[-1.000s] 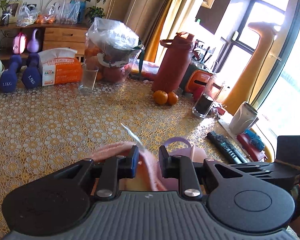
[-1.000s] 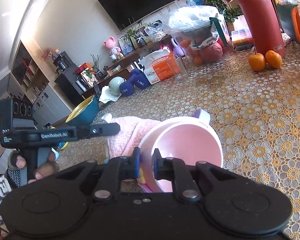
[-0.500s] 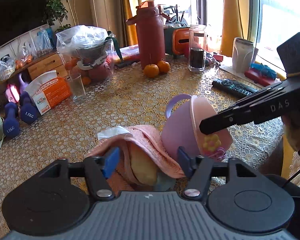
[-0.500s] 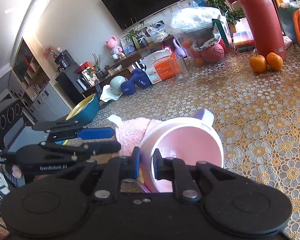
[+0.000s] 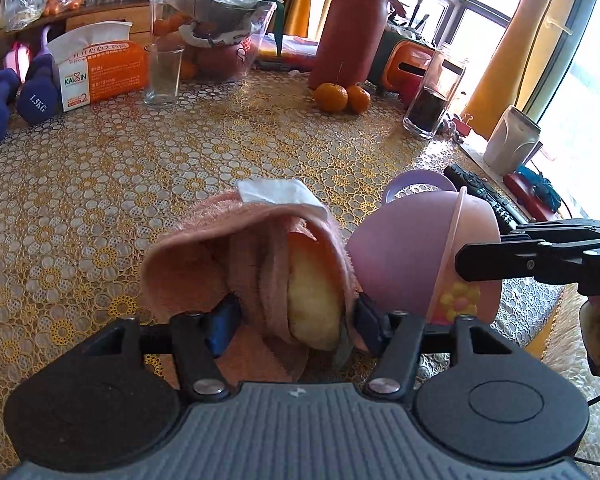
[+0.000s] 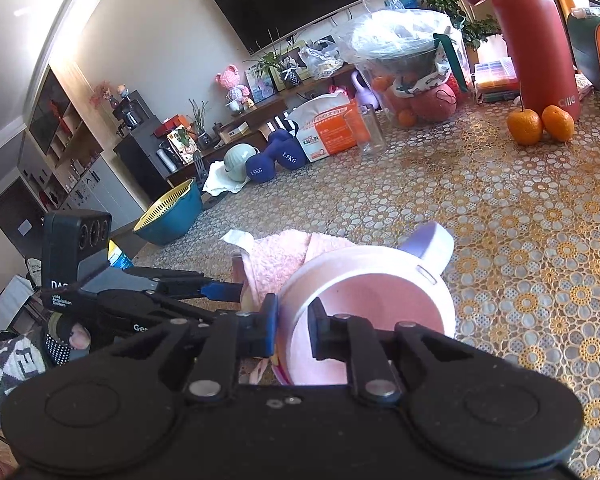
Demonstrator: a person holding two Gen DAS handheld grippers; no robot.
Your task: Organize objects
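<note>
A pink towel lies crumpled on the gold-patterned table, wrapped round a yellowish lump. My left gripper is open, one jaw on each side of the towel's near fold. A pink cup with a lilac handle lies tilted beside the towel. My right gripper is shut on the cup's rim, one finger inside and one outside. The cup also shows in the left wrist view, with the right gripper's fingers on its rim. The towel shows in the right wrist view.
Far side of the table: two oranges, a red flask, a glass, an orange tissue pack, blue dumbbells, a bagged jar. A dark jar, remote and white cup stand right. A teal colander sits left.
My left gripper has opened from shut and now straddles the towel's fold. The right gripper has stayed shut on the cup's rim, and the cup has barely moved.
</note>
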